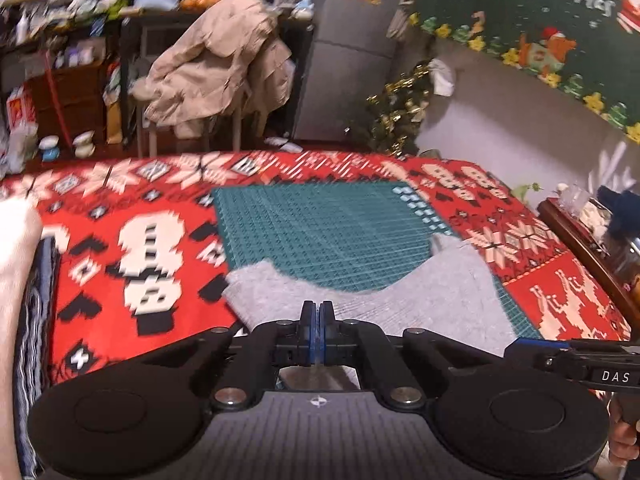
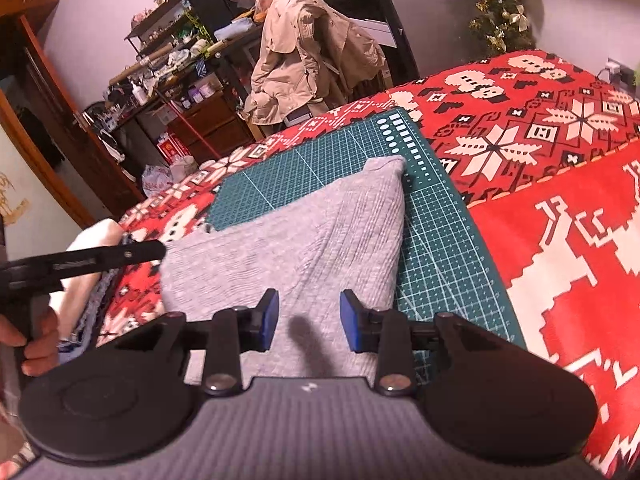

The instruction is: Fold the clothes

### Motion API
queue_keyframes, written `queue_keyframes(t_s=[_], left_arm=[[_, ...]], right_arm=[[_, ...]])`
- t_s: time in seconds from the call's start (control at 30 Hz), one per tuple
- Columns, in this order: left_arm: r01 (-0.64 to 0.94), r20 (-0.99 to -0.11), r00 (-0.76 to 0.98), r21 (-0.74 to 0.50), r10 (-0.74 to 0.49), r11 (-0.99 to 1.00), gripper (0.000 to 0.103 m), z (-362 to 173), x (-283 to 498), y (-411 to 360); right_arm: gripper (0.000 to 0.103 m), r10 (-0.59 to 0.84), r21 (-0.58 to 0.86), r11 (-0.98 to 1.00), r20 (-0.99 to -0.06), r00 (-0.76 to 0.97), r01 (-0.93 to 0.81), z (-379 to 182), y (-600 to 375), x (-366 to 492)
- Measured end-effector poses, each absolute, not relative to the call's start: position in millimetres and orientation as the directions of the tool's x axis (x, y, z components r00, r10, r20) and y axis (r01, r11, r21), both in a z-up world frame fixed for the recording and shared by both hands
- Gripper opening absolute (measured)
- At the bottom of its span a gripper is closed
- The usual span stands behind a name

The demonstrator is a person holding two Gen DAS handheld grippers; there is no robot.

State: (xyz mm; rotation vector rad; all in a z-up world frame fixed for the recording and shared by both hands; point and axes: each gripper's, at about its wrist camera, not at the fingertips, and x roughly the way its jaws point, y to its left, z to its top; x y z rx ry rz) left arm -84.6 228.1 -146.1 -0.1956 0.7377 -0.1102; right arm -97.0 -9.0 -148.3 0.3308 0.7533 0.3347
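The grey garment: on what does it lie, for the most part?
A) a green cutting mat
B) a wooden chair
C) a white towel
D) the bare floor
A: the grey garment is spread over the green cutting mat, which lies on the red patterned blanket.

A green cutting mat [image 2: 436, 216] lies on a red patterned blanket [image 2: 560, 208].

Garment on the mat, mat on the blanket!

The garment [image 2: 304, 232] lies across the cutting mat's [image 2: 436, 216] near edge, the mat lies on the blanket [image 2: 540, 120], and a stack of clothes [image 1: 24, 280] sits by the blanket's left edge.
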Motion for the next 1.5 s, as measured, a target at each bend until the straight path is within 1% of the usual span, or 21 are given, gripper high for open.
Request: queue_keyframes(t_s=[0.07,0.1,0.13,0.17,0.2,0.23,0.33,0.43,0.53,0.67,0.77,0.9,1.0,1.1,1.13,1.23,1.37,1.43,1.5], left_arm=[[0.005,-0.681,0.715,-0.224,-0.160,0.975,0.002,-154.7,-80.2,231.0],[-0.003,-0.687,0.709,-0.230,-0.160,0.973,0.002,-158.2,-79.3,232.4],[-0.009,-0.689,0.707,-0.235,-0.160,0.972,0.002,-160.5,-79.3,233.3],[-0.013,-0.691,0.705,-0.238,-0.160,0.971,0.002,-162.2,-79.5,233.7],[-0.014,-0.690,0.706,-0.239,-0.160,0.971,0.002,-162.5,-80.0,233.3],[-0.014,-0.689,0.707,-0.239,-0.159,0.971,0.002,-162.8,-80.4,232.8],[-0.016,-0.693,0.702,-0.242,-0.162,0.970,0.002,-164.1,-80.3,232.3],[-0.011,-0.696,0.699,-0.243,-0.166,0.970,0.002,-164.3,-79.8,233.2],[-0.001,-0.699,0.694,-0.240,-0.171,0.971,0.002,-164.7,-78.9,234.4],[-0.006,-0.701,0.688,-0.264,-0.187,0.964,0.002,-165.2,-77.7,238.4],[-0.008,-0.703,0.685,-0.273,-0.193,0.962,0.002,-165.3,-77.1,238.7],[-0.014,-0.703,0.682,-0.287,-0.201,0.958,0.002,-166.4,-76.4,240.7],[-0.011,-0.705,0.678,-0.292,-0.208,0.956,0.002,-166.9,-75.6,242.1],[-0.009,-0.708,0.673,-0.297,-0.214,0.955,0.002,-166.7,-75.1,242.6],[-0.007,-0.709,0.671,-0.297,-0.216,0.955,0.003,-166.4,-74.9,242.7],[-0.001,-0.709,0.665,-0.315,-0.235,0.949,0.003,-166.0,-74.0,245.4],[-0.008,-0.694,0.670,-0.362,-0.263,0.932,0.005,-163.0,-78.3,252.8],[-0.015,-0.698,0.669,-0.357,-0.256,0.934,0.009,-160.5,-81.1,253.2],[-0.022,-0.703,0.668,-0.347,-0.244,0.938,0.016,-156.8,-86.1,252.0]], right_arm=[[0.036,0.394,0.376,0.909,-0.626,0.672,-0.183,-152.3,-6.8,-91.7],[0.032,0.391,0.367,0.912,-0.645,0.657,-0.182,-155.7,-6.6,-88.2],[0.020,0.385,0.360,0.916,-0.656,0.649,-0.179,-157.4,-7.2,-85.6],[0.014,0.376,0.352,0.919,-0.649,0.661,-0.177,-155.3,-8.7,-84.4],[0.002,0.367,0.343,0.922,-0.632,0.682,-0.177,-151.3,-10.6,-83.5],[0.001,0.360,0.337,0.925,-0.618,0.699,-0.177,-147.0,-11.9,-79.3],[0.001,0.355,0.327,0.927,-0.606,0.712,-0.184,-138.2,-11.2,-51.8],[0.001,0.349,0.290,0.934,-0.632,0.691,-0.207,-142.0,-2.3,-20.0],[0.000,0.341,0.242,0.940,-0.662,0.667,-0.240,-154.1,5.5,-6.7],[0.000,0.371,0.310,0.927,-0.668,0.645,-0.211,-155.9,-11.9,-2.2],[0.000,0.365,0.322,0.927,-0.649,0.667,-0.195,-151.1,-24.0,9.5],[0.000,0.352,0.318,0.932,-0.672,0.651,-0.176,-161.6,-29.1,34.8],[0.000,0.371,0.354,0.921,-0.659,0.654,-0.165,-167.2,-39.4,46.6],[0.000,0.349,0.364,0.923,-0.659,0.666,-0.124,-170.1,-50.1,54.9],[0.001,0.344,0.370,0.922,-0.661,0.667,-0.110,-171.3,-54.0,57.8],[0.004,0.331,0.374,0.923,-0.666,0.669,-0.085,-171.4,-63.1,59.2],[0.004,0.375,0.393,0.910,-0.639,0.672,-0.133,-156.0,-61.1,29.0],[0.004,0.385,0.374,0.913,-0.655,0.650,-0.164,-151.6,-51.2,9.0],[0.005,0.382,0.349,0.919,-0.676,0.630,-0.182,-149.7,-39.5,-11.6]])
